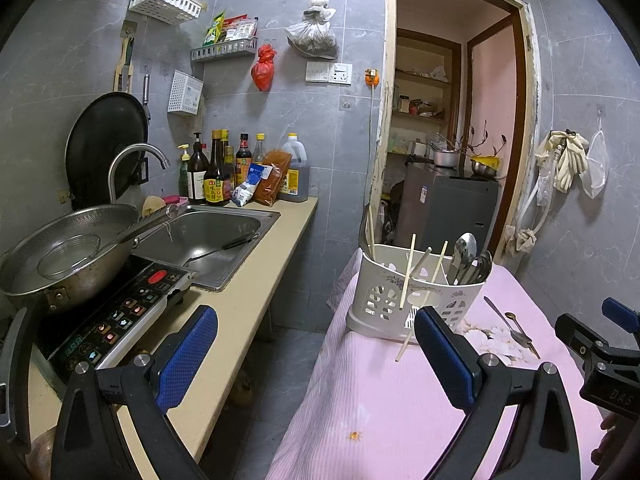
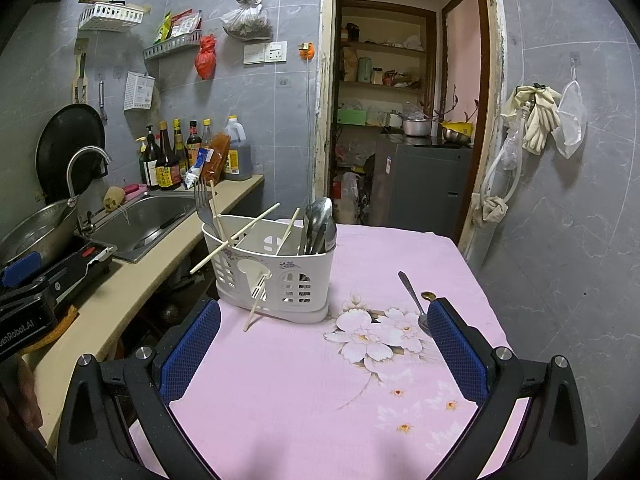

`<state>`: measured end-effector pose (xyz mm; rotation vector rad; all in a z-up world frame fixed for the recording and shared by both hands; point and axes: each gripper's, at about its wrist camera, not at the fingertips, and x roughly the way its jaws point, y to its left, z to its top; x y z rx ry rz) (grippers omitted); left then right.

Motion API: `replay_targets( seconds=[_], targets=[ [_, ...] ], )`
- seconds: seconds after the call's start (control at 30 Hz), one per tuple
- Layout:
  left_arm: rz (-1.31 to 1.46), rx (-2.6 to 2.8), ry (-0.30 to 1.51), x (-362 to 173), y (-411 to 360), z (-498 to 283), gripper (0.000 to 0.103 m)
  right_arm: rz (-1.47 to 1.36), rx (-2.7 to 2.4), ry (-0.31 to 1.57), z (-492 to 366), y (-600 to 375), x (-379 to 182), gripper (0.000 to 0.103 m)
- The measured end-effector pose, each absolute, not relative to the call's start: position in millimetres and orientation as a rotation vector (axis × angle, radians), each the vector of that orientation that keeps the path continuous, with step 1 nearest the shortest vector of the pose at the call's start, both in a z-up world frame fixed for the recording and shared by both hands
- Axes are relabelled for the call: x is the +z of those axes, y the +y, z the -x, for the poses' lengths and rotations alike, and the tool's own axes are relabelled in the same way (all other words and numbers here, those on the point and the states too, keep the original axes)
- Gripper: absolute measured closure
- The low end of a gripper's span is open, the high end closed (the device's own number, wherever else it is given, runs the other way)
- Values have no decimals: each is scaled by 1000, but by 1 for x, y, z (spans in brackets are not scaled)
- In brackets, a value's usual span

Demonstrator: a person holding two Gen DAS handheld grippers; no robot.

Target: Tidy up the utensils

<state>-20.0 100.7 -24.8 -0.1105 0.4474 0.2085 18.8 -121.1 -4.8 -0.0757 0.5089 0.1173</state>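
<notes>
- Right wrist view: spoon [image 2: 412, 296] lying on pink cloth [image 2: 280, 400], right of white caddy [image 2: 276, 276] — possibly a second beneath.
- Right gripper [image 2: 324, 344] spread wide, empty; left gripper [image 1: 316, 356] likewise.
- Best gripped mid-handle, squarely, then dropped beside upright spoons [image 2: 320, 220].

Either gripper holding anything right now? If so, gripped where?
Nothing held. The left gripper and right gripper both have jaws wide open and empty; the spoon lies on the tablecloth, ungripped.

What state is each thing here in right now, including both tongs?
Left tongs: open, empty.
Right tongs: open, empty.
Utensil caddy: upright, holding spoons, fork, chopsticks.
Loose chopstick: poking out through the caddy's slot.
Two spoons: lying loose on the tablecloth.
Faucet: no water seen running.
</notes>
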Motion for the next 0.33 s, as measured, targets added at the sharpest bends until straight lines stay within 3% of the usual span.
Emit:
replay_targets(
  seconds=[0.33],
  targets=[
    [110,208,449,-24,100,22,4,76,118,510,-19,-121,-5,2]
  ],
)
